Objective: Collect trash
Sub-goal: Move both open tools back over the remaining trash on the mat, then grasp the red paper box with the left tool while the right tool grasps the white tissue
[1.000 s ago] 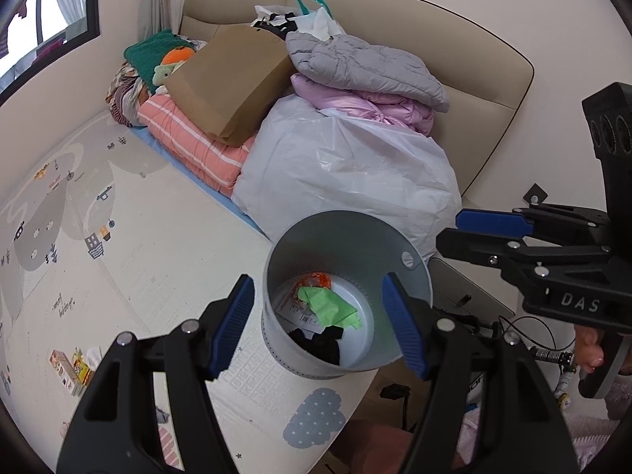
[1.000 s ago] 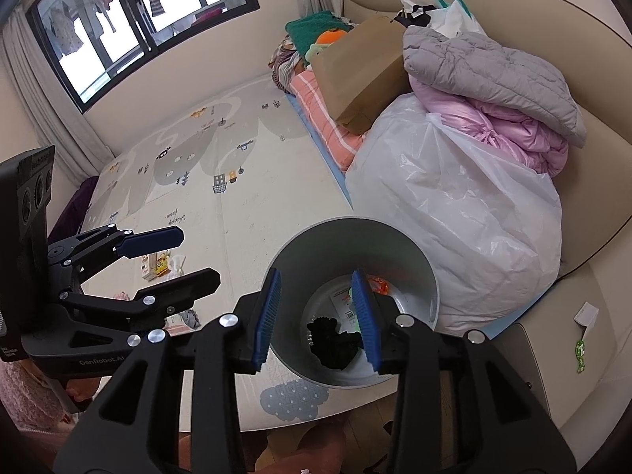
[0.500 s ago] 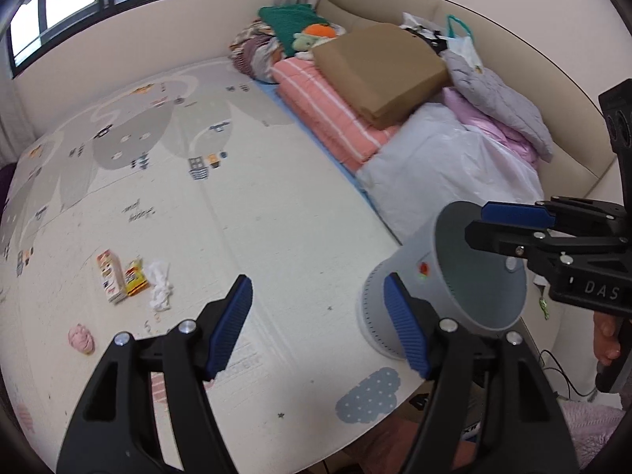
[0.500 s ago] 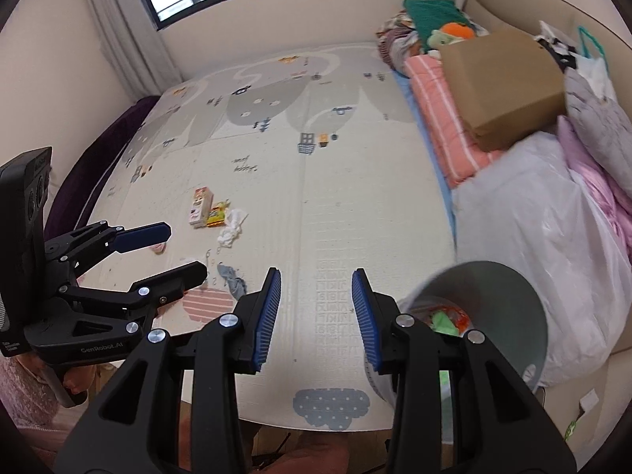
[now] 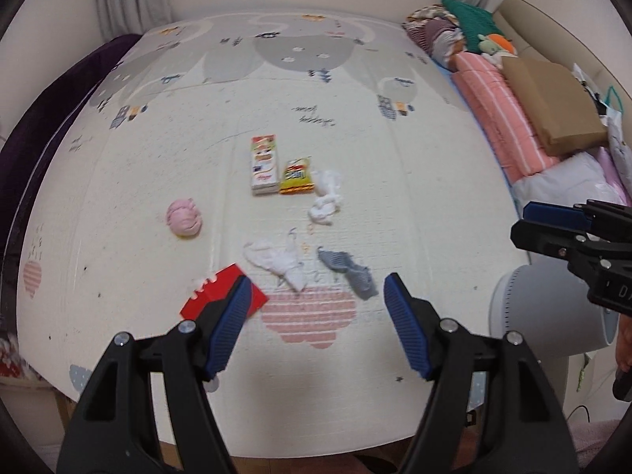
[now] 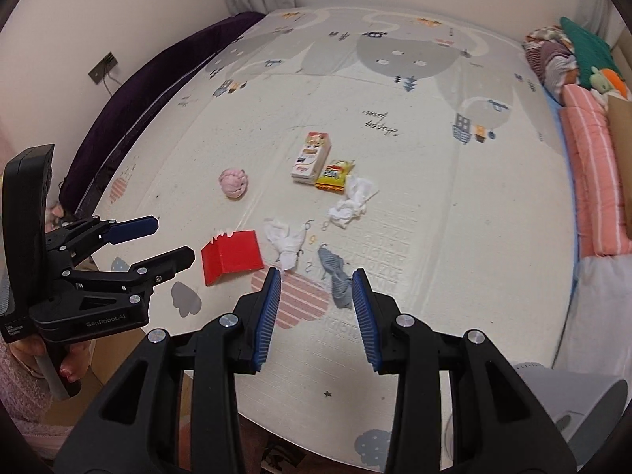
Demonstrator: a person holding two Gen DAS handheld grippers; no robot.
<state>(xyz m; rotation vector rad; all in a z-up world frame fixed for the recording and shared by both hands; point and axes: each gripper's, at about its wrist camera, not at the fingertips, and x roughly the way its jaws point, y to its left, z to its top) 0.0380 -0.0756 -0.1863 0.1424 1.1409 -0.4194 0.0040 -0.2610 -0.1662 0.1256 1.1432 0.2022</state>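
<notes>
Both my grippers – left gripper [image 5: 314, 322], right gripper [image 6: 316, 318] – hang open and empty over the litter on the play mat [image 6: 434, 197]. That grey rag [image 6: 335, 276] is floppy – could slip through the jaws if I pinch too shallow.

Both wrist views look steeply down, sharing the littered play mat [image 5: 355, 150].

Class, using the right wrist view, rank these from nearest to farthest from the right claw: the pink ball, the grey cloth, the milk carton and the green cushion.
1. Grey cloth: just ahead of the right claw, beside its right finger.
2. Pink ball: farther up the mat, to the left.
3. Milk carton: mid-mat, slightly beyond the ball.
4. Green cushion: far right corner.
</notes>
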